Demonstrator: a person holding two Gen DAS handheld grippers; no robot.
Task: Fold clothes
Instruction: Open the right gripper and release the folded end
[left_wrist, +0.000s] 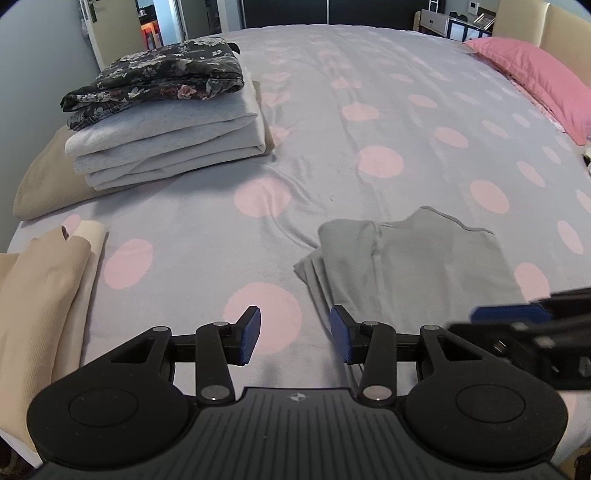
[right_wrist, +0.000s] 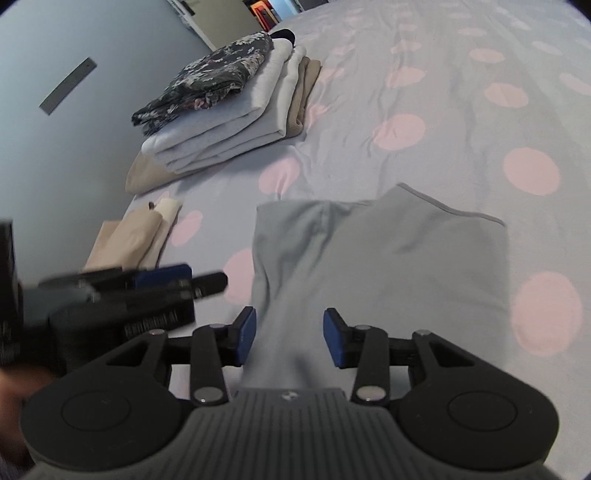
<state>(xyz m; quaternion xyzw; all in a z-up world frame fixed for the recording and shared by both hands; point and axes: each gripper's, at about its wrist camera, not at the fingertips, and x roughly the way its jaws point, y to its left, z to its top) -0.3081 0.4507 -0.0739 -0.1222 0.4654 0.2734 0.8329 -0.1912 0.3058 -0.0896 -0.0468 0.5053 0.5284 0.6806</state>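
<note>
A grey garment (left_wrist: 410, 266) lies partly folded on the bed; it also fills the middle of the right wrist view (right_wrist: 384, 258). My left gripper (left_wrist: 294, 334) is open and empty, just above the bed at the garment's near left edge. My right gripper (right_wrist: 289, 338) is open and empty, over the garment's near edge. The right gripper shows blurred at the right of the left wrist view (left_wrist: 517, 321). The left gripper shows blurred at the left of the right wrist view (right_wrist: 177, 282).
A stack of folded clothes (left_wrist: 166, 122) with a dark floral piece on top sits at the far left. Folded beige clothes (left_wrist: 48, 288) lie at the near left edge. A pink pillow (left_wrist: 535, 77) lies at the far right. The bedsheet (left_wrist: 369, 110) is lilac with pink dots.
</note>
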